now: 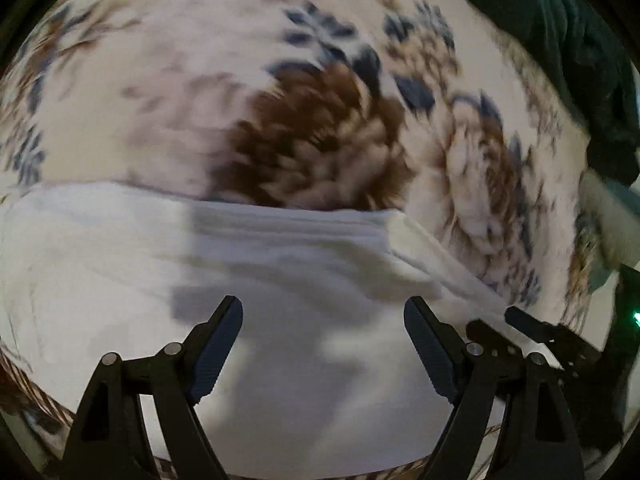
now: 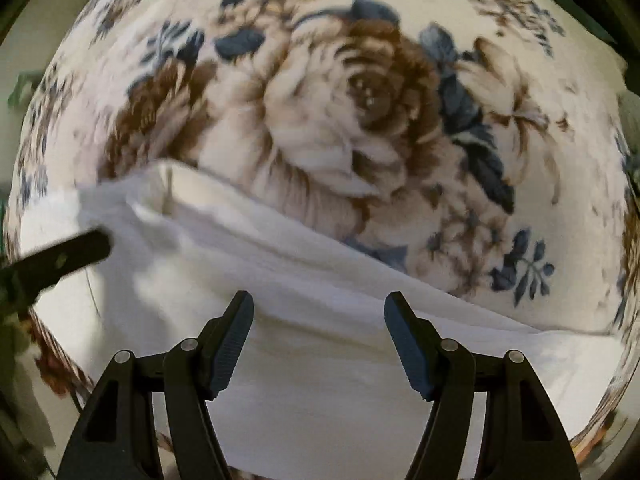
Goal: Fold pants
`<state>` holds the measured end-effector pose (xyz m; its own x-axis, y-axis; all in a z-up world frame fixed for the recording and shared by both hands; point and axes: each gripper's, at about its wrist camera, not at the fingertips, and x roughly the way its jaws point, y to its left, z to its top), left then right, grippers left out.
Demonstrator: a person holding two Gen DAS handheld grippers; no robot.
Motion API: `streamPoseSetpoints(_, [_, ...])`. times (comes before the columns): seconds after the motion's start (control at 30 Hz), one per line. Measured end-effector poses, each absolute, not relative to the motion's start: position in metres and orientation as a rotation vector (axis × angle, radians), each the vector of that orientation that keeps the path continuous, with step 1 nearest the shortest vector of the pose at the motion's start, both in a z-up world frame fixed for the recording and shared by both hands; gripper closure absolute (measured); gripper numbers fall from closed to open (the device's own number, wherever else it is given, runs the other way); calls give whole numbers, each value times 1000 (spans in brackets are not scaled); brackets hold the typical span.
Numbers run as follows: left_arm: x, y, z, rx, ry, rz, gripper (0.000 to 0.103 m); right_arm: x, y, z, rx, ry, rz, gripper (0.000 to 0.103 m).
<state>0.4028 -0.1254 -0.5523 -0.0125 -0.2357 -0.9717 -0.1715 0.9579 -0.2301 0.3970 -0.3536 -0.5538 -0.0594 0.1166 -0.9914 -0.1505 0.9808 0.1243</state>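
Note:
White pants (image 1: 280, 280) lie flat on a floral blanket (image 1: 200, 100), filling the lower half of the left wrist view. My left gripper (image 1: 323, 312) is open above the white cloth, holding nothing. In the right wrist view the pants (image 2: 300, 300) run from a raised fold at the upper left down to the lower right. My right gripper (image 2: 319, 308) is open just above the cloth and empty. The right gripper's fingers (image 1: 532, 326) show at the lower right of the left wrist view. The left gripper's finger (image 2: 68, 258) shows at the left of the right wrist view.
The blanket (image 2: 360, 100) has cream ground with brown roses and blue leaves and covers the whole surface. A dark green cloth (image 1: 560, 40) lies at the upper right of the left wrist view. Both views are blurred by motion.

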Motion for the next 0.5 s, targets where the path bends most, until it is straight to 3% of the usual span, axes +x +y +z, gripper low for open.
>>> streamPoseSetpoints(0.1, [410,-144,-564,-243,1614,-35,21,397,-358,-564,-79,1606,206,36])
streamPoseSetpoints(0.23, [424,-154,-576,-143,1593,24,21,409,-383,-578,-3,1566,99,55])
streamPoseSetpoints(0.43, [431,-154,-574,-127,1572,62,21,417,-438,-579,221,1567,17,55])
streamPoseSetpoints(0.5, [426,-153,-553,-106,1524,65,21,408,-465,-567,338,1542,-3,47])
